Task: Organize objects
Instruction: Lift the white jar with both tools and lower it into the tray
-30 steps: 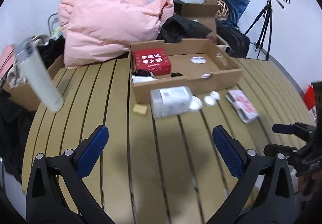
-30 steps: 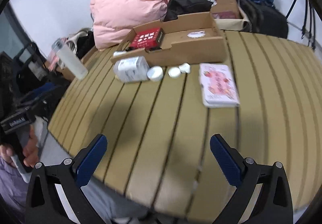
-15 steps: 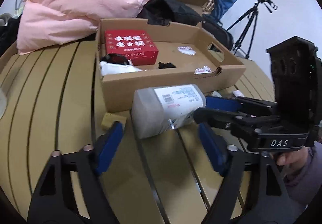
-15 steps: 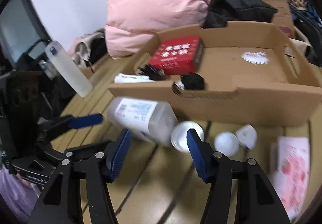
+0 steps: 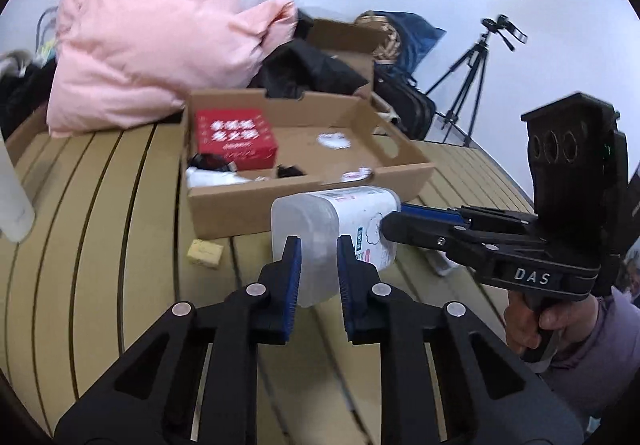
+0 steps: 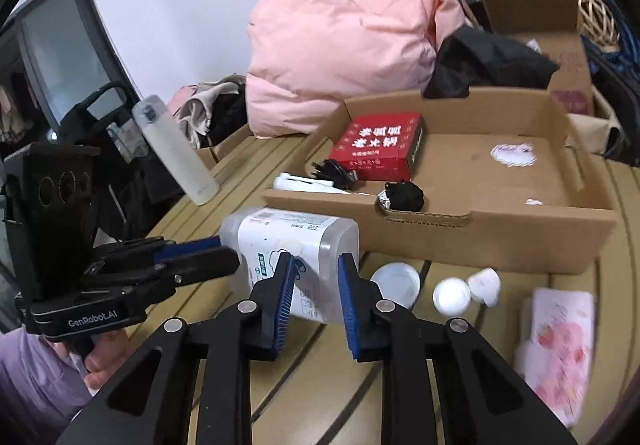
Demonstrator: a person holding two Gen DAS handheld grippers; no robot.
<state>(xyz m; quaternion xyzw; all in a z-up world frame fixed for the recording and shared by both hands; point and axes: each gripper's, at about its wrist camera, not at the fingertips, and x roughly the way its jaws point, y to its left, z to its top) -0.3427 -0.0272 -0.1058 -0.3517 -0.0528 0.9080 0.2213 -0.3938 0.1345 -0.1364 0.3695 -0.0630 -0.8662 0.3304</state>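
Slatted wooden table (image 5: 100,245), white wall behind, heaped with clutter at the far edge.

- Clear plastic jar (image 5: 336,229) with white printed label: lying on its side on the slats, just in front of cardboard tray (image 5: 304,201); seen also from the right wrist (image 6: 292,249).
- Left gripper (image 5: 318,277): blue pads narrowed onto the jar's base end, pinching it.
- Right gripper (image 6: 314,281): blue pads closed in on the jar's other end, pinching it.
- Tray contents: red box (image 5: 234,139) with white lettering at the back left corner; black items and a white packet beside it; round white sticker on the tray floor.
- White lid (image 6: 396,281) and two small white caps (image 6: 452,295), on the table just right of the jar.
- Pink-patterned packet (image 6: 556,341), on the table near the caps.
- Small yellow block (image 5: 205,253), on the table just left of the jar, in front of the tray.
- Pale tall bottle (image 6: 176,155), at the table's left edge.
- Pink padded jacket (image 5: 152,57), behind the tray.
- Tripod (image 5: 476,73), against the wall.
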